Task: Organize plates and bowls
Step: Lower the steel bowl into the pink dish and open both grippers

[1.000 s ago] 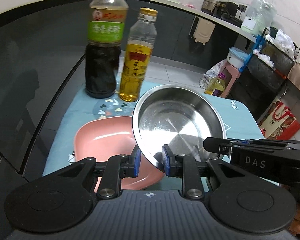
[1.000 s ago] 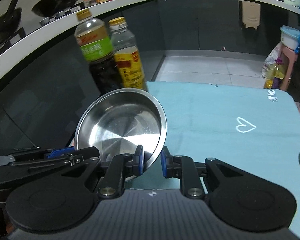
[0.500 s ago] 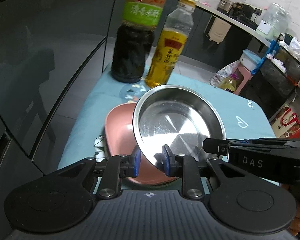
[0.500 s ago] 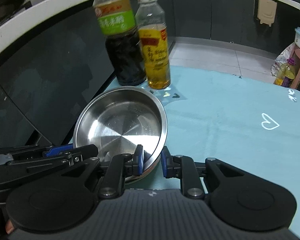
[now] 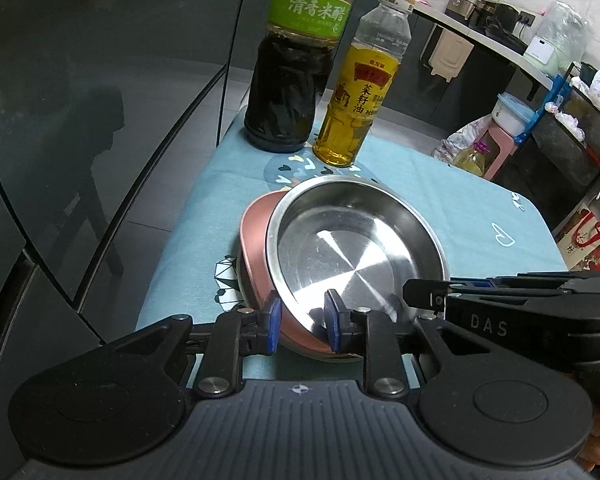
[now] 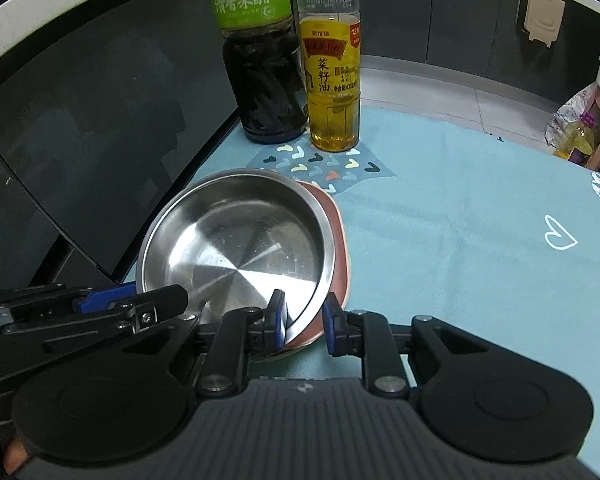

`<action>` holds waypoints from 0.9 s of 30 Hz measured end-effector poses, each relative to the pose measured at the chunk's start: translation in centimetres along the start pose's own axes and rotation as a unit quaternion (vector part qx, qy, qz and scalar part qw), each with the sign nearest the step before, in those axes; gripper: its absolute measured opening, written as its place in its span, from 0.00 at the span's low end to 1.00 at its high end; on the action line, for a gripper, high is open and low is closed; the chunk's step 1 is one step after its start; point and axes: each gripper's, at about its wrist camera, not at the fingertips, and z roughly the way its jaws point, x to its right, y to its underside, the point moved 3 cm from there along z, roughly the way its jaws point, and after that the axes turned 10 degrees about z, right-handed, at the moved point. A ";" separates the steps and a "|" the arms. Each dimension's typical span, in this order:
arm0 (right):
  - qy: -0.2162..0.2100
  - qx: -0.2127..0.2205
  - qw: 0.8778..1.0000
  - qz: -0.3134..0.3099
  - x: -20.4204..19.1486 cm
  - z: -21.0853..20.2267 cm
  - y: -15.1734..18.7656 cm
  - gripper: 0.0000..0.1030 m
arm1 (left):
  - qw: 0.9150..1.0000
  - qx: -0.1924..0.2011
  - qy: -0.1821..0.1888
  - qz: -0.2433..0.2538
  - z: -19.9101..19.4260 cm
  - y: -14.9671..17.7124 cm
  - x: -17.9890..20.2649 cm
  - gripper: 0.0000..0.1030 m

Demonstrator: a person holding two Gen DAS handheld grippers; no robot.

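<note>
**A:** How far had the tidying got?

**B:** The steel bowl (image 5: 356,256) sat nested in the pink dish (image 5: 256,248), directly ahead of both pairs of tongs, so the stacking looked nearly finished. Letting go was what seemed left. No other plates or bowls showed in either view.

**A:** What were the tongs doing?

**B:** The left tongs (image 5: 300,322) straddled the near rims, one blue pad outside the pink dish and the other inside the bowl. I could not tell whether they pressed. The right tongs (image 6: 303,322) were opening around the bowl's rim: the inner pad lay on the rim, and the outer one stood clear of it.

**A:** Describe the pieces.

**B:** The bowl was round, shallow, polished steel with a flat base and bright radial glints. The dish under it was matte pink, squarish with rounded corners, and a little wider. Both rested on a worktop (image 6: 460,264) covered in soft pale-blue cloth printed with small hearts.

**A:** Anything beyond them?

**B:** Past the bowl stood a dark vinegar bottle (image 6: 260,68) with a green label, and just beside it a clear oil bottle (image 6: 332,72) of golden liquid.
</note>
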 end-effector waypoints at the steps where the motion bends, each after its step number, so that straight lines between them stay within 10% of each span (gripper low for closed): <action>1: 0.001 0.000 1.000 -0.001 -0.1 0.0 0.0 0.14 | 1.000 0.000 -0.001 -0.001 0.1 0.0 -0.1 0.21; 27: 0.015 0.013 1.000 0.023 1.1 -0.2 -0.6 0.29 | 0.999 0.029 -0.016 -0.034 -1.6 0.2 -3.1 0.28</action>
